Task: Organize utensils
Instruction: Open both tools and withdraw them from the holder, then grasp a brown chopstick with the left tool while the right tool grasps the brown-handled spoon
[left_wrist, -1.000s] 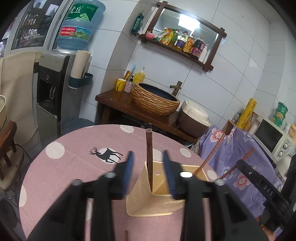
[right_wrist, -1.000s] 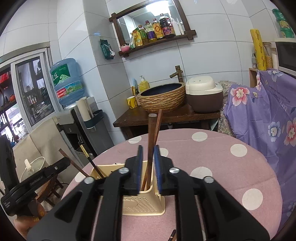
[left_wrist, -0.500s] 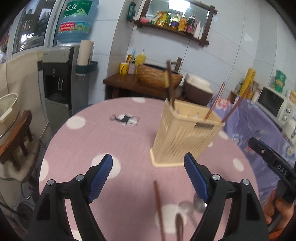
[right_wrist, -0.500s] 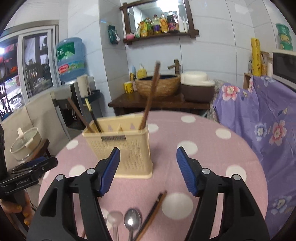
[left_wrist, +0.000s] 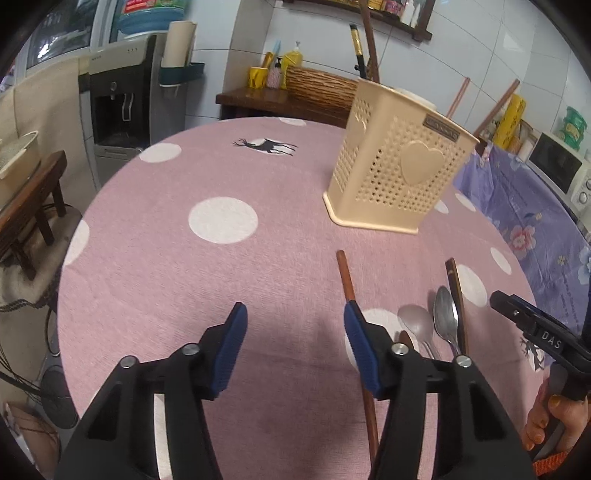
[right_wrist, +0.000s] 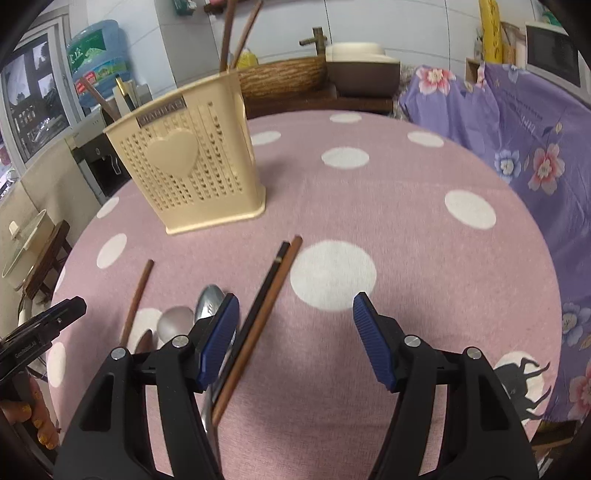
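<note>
Left gripper (left_wrist: 293, 334): closing on nothing; lone chopstick (left_wrist: 346, 275) at its 1 o'clock
Right gripper (right_wrist: 295, 332): agape, empty; chopstick pair (right_wrist: 271, 288) at 11
Spoons (right_wrist: 192, 317): on desk (right_wrist: 406, 258)
Holder (right_wrist: 192, 166): 11 o'clock
Tip: straddle one stick squarely, then pinch

Chopsticks (right_wrist: 266, 300) and spoons (right_wrist: 207, 306) lie before holder (right_wrist: 192, 166) — on table (right_wrist: 406, 240).

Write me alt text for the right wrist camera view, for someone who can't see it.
The open, empty right gripper hangs over a pink polka-dot tablecloth where a pair of brown and black chopsticks, two metal spoons and a single brown chopstick lie. Behind stands a beige perforated plastic utensil holder already holding chopsticks.
</note>
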